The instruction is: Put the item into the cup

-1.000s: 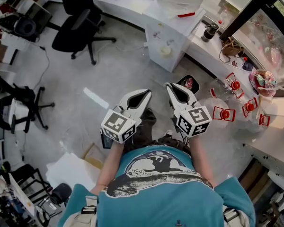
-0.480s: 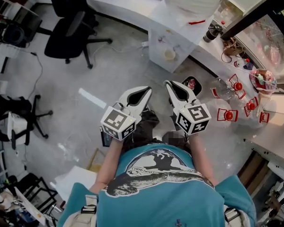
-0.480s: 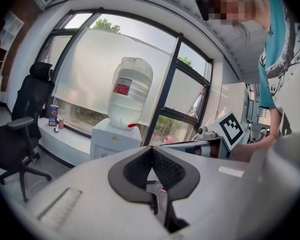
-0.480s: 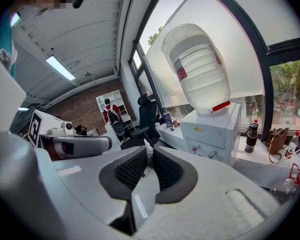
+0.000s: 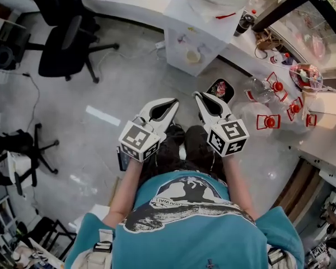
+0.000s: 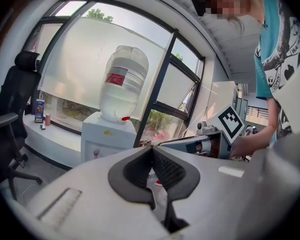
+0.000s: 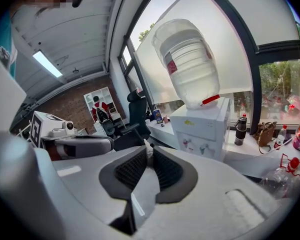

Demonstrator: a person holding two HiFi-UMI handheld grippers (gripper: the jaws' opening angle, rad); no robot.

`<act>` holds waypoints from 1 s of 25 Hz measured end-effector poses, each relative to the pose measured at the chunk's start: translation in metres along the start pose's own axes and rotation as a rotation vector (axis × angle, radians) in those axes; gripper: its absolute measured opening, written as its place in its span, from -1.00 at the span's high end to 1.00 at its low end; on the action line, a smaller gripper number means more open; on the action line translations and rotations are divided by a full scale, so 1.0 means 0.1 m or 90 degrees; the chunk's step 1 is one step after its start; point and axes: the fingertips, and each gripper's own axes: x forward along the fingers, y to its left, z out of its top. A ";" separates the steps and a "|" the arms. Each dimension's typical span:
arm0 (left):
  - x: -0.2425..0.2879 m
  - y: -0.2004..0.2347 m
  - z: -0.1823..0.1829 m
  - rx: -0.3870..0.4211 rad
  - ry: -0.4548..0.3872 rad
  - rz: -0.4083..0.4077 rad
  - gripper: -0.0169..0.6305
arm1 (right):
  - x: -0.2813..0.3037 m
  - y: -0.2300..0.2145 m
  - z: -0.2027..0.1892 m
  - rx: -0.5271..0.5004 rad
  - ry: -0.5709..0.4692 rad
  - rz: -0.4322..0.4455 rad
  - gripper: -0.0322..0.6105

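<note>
My left gripper and right gripper are held side by side at waist height over the grey floor, both pointing toward the water dispenser. The left gripper has its jaws closed together with nothing between them. The right gripper is shut, and a small white item pokes out between its tips. A pale cup sits in the dispenser's niche. A dark tumbler stands on the white counter.
Red-and-white clip-lid containers and a clear bottle lie on the counter at the right. A bowl of colourful things stands beyond them. Black office chairs stand at the left. A small bin sits near the counter's foot.
The scene has slid in the head view as the person moves. Both grippers keep the same side-by-side pose, and their jaws have not changed.
</note>
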 end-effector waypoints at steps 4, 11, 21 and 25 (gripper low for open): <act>0.12 -0.02 -0.07 0.002 0.013 -0.023 0.91 | -0.03 -0.08 -0.11 0.020 0.007 -0.016 0.76; 0.36 -0.03 -0.15 0.026 0.029 -0.044 0.91 | 0.06 -0.35 -0.18 0.034 0.007 -0.032 0.76; 0.75 0.28 -0.18 0.038 0.040 -0.015 0.91 | 0.53 -0.92 -0.19 0.090 0.001 -0.035 0.76; 0.95 0.40 -0.26 0.040 0.046 -0.016 0.91 | 0.76 -1.20 -0.28 0.099 0.011 -0.046 0.76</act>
